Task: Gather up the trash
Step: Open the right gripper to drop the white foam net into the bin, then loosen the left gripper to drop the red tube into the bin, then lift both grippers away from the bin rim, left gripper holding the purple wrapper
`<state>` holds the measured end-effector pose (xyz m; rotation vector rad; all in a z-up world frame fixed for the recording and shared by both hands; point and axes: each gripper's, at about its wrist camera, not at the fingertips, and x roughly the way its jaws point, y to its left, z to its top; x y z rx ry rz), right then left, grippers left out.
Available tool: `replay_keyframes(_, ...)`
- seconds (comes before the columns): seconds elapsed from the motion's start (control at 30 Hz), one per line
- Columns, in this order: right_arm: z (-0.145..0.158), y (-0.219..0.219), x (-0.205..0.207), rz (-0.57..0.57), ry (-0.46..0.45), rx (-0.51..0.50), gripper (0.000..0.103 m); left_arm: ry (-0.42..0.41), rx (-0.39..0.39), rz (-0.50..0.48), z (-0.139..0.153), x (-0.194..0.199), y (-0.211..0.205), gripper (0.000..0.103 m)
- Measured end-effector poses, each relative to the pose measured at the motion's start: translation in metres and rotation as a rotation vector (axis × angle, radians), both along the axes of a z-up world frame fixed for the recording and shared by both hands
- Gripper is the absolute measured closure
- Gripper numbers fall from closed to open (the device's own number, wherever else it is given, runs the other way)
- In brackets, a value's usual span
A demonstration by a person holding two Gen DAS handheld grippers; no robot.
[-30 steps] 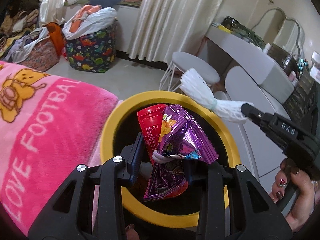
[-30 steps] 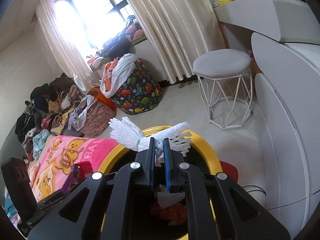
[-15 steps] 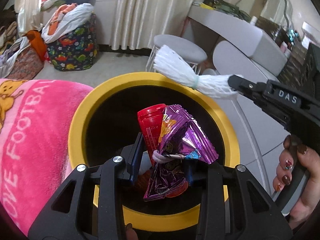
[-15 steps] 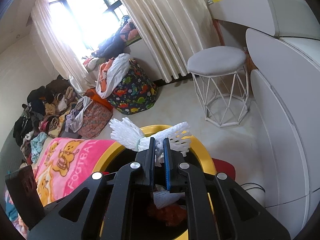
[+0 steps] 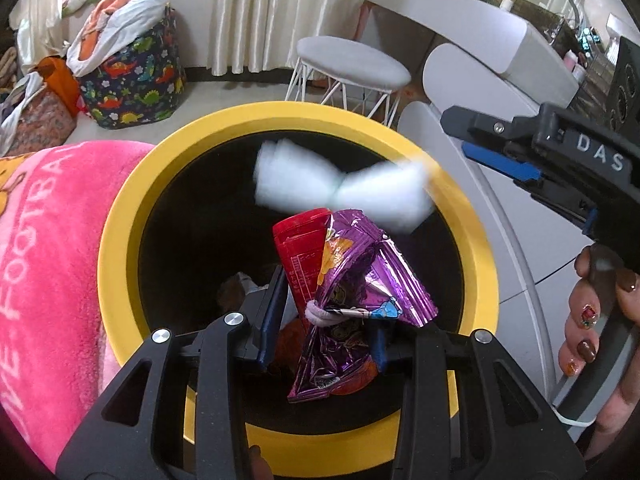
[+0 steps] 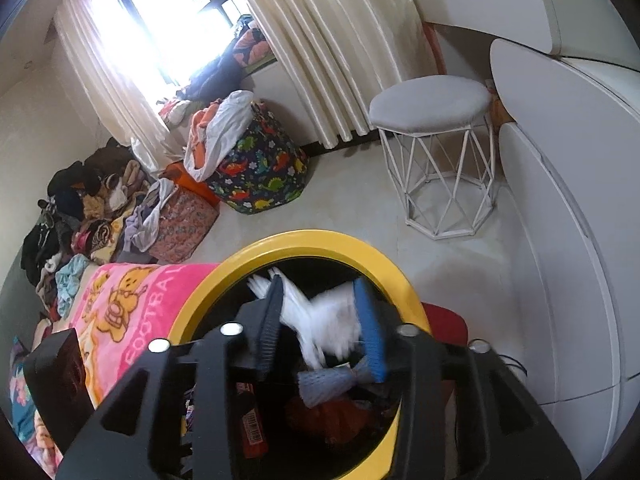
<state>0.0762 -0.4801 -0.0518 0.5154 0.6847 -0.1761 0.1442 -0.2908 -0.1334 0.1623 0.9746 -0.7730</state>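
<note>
A blurred white foam net (image 5: pixel 340 188) hangs loose over the yellow-rimmed bin (image 5: pixel 120 216), toward twelve o'clock. A purple snack bag (image 5: pixel 352 292) and red wrapper (image 5: pixel 298 248), banded together, stand upright at its centre.

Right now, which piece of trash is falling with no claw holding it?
The white foam net, blurred over the yellow bin. The purple snack bag and red wrapper sit pinched in the left claw.

The pale floor (image 6: pixel 360 200) carries most things here. On it stand a yellow-rimmed bin (image 6: pixel 320 240), a white wire-legged stool (image 6: pixel 432 100) near the curtain, a dinosaur-print laundry bag (image 6: pixel 260 172) heaped with clothes, and a floral bag (image 6: pixel 184 220) just beside it. A pile of clothes (image 6: pixel 80 200) lies further along the wall. Beside the bin, the bed carries a pink blanket (image 5: pixel 48 240) printed with a yellow bear.
</note>
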Motion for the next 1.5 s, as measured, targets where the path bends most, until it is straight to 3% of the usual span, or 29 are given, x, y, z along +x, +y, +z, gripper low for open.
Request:
replay_keyframes(0.13,0.0,-0.001,-0.002,-0.01,0.004,0.011,0.052,-0.014,0.02,0.004,-0.001,0.0,-0.001,0.075)
replay_keyframes(0.3,0.003,0.001,-0.003,-0.013,0.001,0.009,0.047,-0.041,0.045,0.007,0.001,-0.003,-0.002,0.073)
replay_keyframes(0.53,0.011,0.002,-0.01,-0.024,-0.015,-0.004,0.04,-0.074,0.039,0.038,0.011,-0.001,0.006,0.042)
replay_keyframes(0.67,0.015,-0.002,-0.014,-0.041,-0.021,-0.003,0.037,-0.096,0.029,0.054,0.02,0.0,0.01,0.033)
replay_keyframes(0.73,0.017,-0.004,-0.016,-0.046,-0.024,-0.004,0.036,-0.113,0.03,0.058,0.025,-0.001,0.011,0.019)
replay_keyframes(0.87,0.02,-0.004,-0.023,-0.054,-0.034,-0.009,0.035,-0.144,0.034,0.073,0.035,-0.004,0.013,0.013)
replay_keyframes(1.5,0.056,0.027,-0.051,0.021,-0.134,-0.092,0.025,-0.318,-0.04,0.183,0.09,-0.022,0.068,0.012)
